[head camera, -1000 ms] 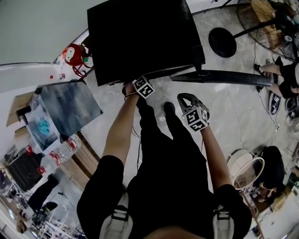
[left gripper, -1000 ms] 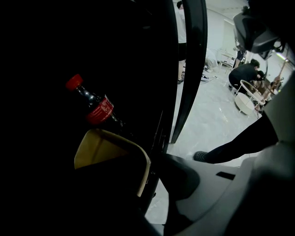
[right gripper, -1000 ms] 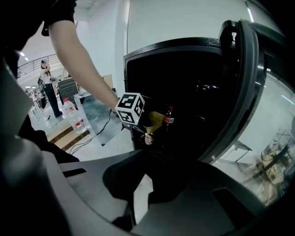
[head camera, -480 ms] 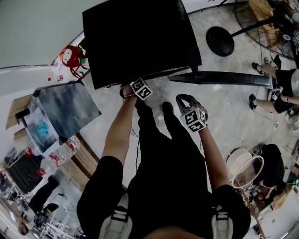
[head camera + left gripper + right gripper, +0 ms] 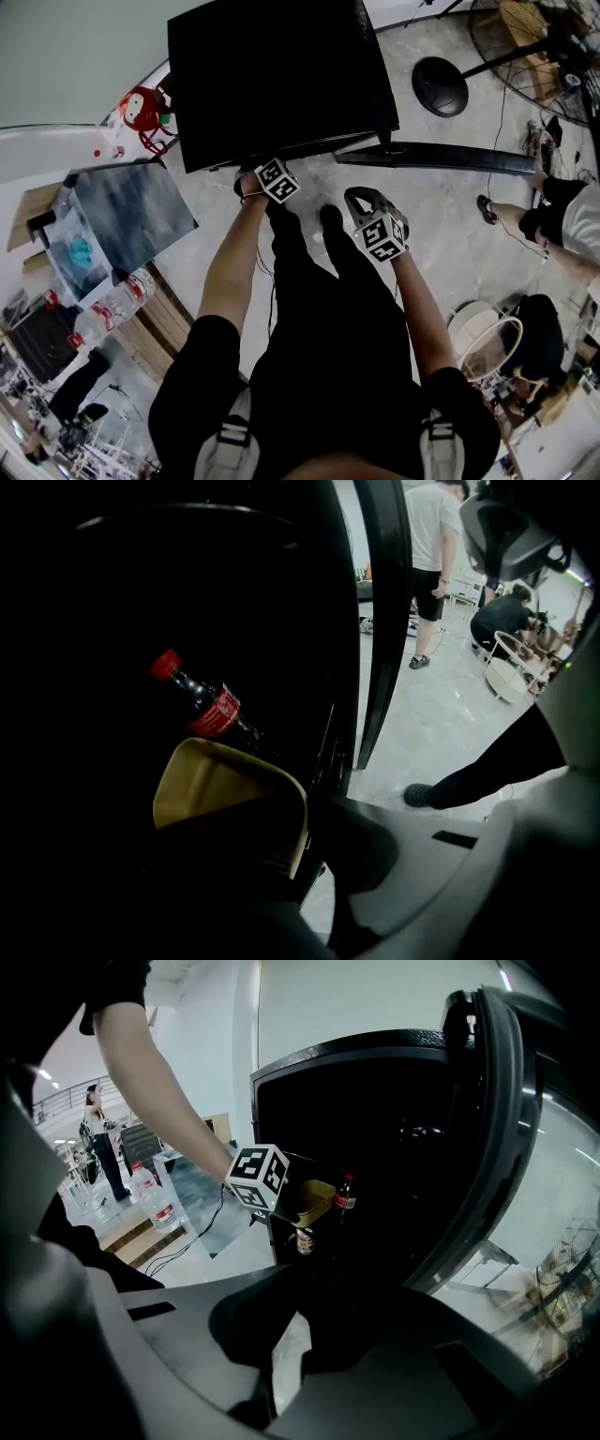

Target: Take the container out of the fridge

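So the yellow container (image 5: 220,785) is just inside the front of the black fridge (image 5: 281,84), and the left tool (image 5: 277,1190) is right on it. In the left gripper view the tub fills the space straight ahead. The grey jaw is pressed up against its right rim and the other jaw is lost in the dark, but it looks clamped on the container to me. The tub sits tilted, with its open side facing back toward the tool. A cola bottle (image 5: 211,710) stands just behind it, deeper in. The right tool (image 5: 281,1354) hangs back outside the fridge, well apart from all this, with its jaws nearly together and nothing between them. The door (image 5: 441,157) is swung open off to the right, so the way out looks clear. My guess is the next move is all left hand: pull straight back toward the body, away from the bottle.
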A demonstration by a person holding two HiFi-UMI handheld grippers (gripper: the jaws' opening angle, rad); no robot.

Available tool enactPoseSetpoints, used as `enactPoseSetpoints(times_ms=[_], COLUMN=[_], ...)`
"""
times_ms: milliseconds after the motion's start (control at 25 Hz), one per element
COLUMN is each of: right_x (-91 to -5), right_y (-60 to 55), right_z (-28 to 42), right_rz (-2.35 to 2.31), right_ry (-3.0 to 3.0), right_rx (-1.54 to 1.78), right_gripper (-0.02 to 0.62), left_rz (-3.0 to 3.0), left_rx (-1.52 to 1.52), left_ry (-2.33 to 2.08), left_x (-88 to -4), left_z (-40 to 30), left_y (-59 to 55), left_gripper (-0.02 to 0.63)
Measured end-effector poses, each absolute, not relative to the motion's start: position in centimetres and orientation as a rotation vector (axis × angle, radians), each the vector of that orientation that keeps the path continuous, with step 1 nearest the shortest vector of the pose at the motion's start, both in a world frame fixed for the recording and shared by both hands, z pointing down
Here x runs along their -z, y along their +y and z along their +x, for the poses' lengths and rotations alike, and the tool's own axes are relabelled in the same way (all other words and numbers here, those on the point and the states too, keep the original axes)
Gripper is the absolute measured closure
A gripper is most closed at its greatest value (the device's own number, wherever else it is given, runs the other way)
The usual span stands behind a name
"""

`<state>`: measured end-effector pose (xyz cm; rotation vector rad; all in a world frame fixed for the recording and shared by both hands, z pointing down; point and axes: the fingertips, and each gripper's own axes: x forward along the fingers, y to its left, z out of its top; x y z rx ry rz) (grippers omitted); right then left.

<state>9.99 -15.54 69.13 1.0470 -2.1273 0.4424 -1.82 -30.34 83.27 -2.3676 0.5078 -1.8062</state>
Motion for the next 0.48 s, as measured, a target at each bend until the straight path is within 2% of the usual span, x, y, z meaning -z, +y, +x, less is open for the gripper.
enactPoseSetpoints(times_ms=[480], right_x=[-68.8], right_y=[-13.9], right_z=[10.3], right_rz=[1.028], right_ry=[-2.143], right_rx=[-0.423], right_gripper=[0.595], left_rz=[-2.356], left_rx=[1.785], left_ry=[0.452], left_x=[-80.9], left_z=[-1.2], left_y=[-27.2], left_gripper=[0.566])
